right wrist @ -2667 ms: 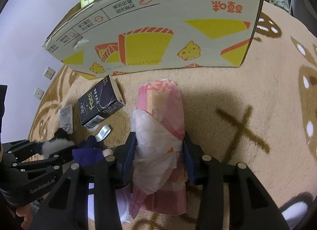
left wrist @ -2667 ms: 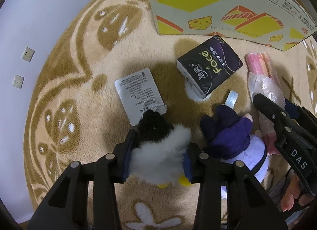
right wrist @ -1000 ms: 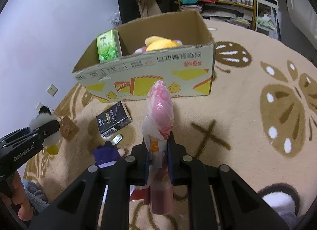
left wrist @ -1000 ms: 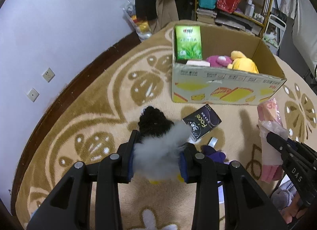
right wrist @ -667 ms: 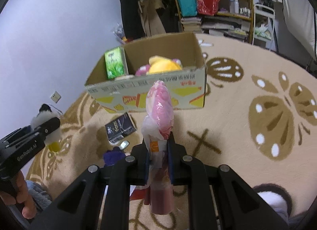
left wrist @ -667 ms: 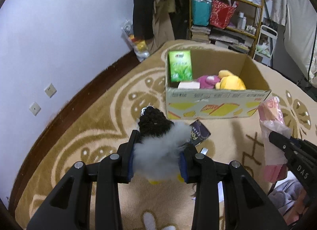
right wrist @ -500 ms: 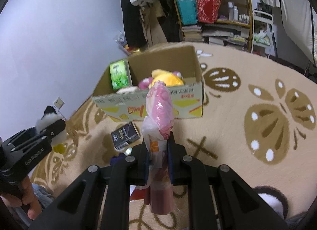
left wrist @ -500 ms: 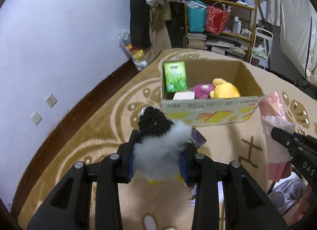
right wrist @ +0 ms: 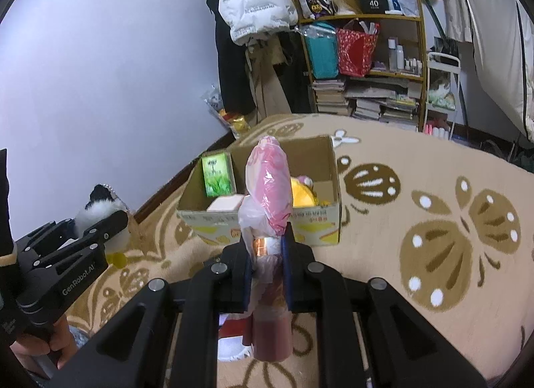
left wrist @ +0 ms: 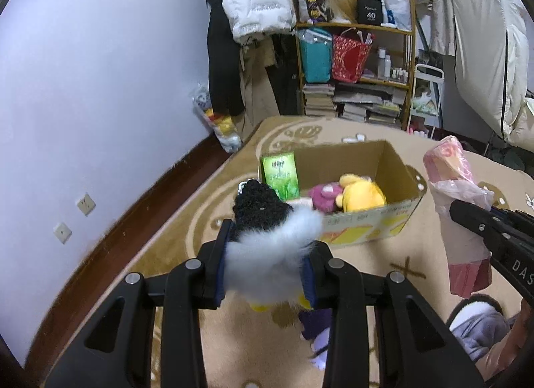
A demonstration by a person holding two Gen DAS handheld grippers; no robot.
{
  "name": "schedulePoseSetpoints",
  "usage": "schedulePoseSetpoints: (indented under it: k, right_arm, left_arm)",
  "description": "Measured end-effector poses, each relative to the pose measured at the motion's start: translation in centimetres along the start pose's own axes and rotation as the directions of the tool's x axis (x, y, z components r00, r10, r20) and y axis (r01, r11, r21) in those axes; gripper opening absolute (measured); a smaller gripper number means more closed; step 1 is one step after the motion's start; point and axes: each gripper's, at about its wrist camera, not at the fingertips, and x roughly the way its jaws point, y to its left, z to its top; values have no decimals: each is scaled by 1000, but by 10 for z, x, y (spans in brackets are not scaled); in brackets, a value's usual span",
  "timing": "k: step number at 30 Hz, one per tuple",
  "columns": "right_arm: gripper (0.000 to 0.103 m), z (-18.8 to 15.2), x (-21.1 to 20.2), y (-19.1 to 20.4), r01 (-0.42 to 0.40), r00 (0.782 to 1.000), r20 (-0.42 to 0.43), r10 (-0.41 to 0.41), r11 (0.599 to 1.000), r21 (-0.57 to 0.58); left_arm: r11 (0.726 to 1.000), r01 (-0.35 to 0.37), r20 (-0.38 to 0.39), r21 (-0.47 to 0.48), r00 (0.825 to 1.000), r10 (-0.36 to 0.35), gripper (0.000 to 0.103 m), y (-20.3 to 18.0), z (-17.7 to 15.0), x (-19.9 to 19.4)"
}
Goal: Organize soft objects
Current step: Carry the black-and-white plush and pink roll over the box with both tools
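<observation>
Boxed: yellow plush (left wrist: 362, 195), pink plush (left wrist: 325, 195) inside box (left wrist: 398, 167).
Pending: left gripper (left wrist: 265, 272) clamps penguin (left wrist: 267, 244); right gripper (right wrist: 267, 266) clamps pink pack (right wrist: 268, 187), both short of box.

Carpeted floor and what is set on it

The floor is covered by a tan carpet (right wrist: 417, 291) patterned with brown butterfly shapes. An open cardboard box (left wrist: 370, 224) is set directly on it, well short of the wall. Nearer the camera, a purple soft toy (left wrist: 315, 324) is seen lying on the carpet, partly hidden. Stacked books (left wrist: 363, 104) appear to be piled on the floor beneath a shelf unit (right wrist: 363, 20).
</observation>
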Motion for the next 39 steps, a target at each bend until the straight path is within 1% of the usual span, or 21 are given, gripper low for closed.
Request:
schedulePoseSetpoints:
  k: [4,10,14,18,22,24,27,33,39]
  right_arm:
    - [16,14,4,-1,-3,1000,23,4,1000,-5]
    - [16,38,18,-2,3,999,34,-2,999,-35]
    - [16,56,27,-5,3,999,40,-1,999,-46]
    - [16,71,39,-5,13,999,47,-8,996,-93]
    - [16,84,51,-5,24,999,50,-17,989,-144]
    - [16,88,56,-6,34,998,53,-25,986,-166]
    - [16,94,65,-7,42,998,57,-31,981,-189]
    - [16,92,80,-13,27,999,49,-18,979,-204]
    - [16,86,96,-20,15,999,42,-7,980,-196]
  left_arm:
    - [999,-12,44,36,999,11,34,-6,21,-5]
    - [998,-5,97,58,995,-1,34,-11,50,-2]
    - [999,-4,117,43,993,-1,34,-9,67,9]
    - [999,-10,126,42,992,5,34,-8,79,28]
    - [998,-19,124,56,992,12,34,-9,82,47]
    - [999,-20,120,50,993,14,34,-9,82,56]
    - [1000,-2,106,26,994,0,34,-8,81,71]
    - [1000,5,86,27,996,-8,34,-13,75,98]
    - [1000,10,87,26,996,-12,34,-17,73,113]
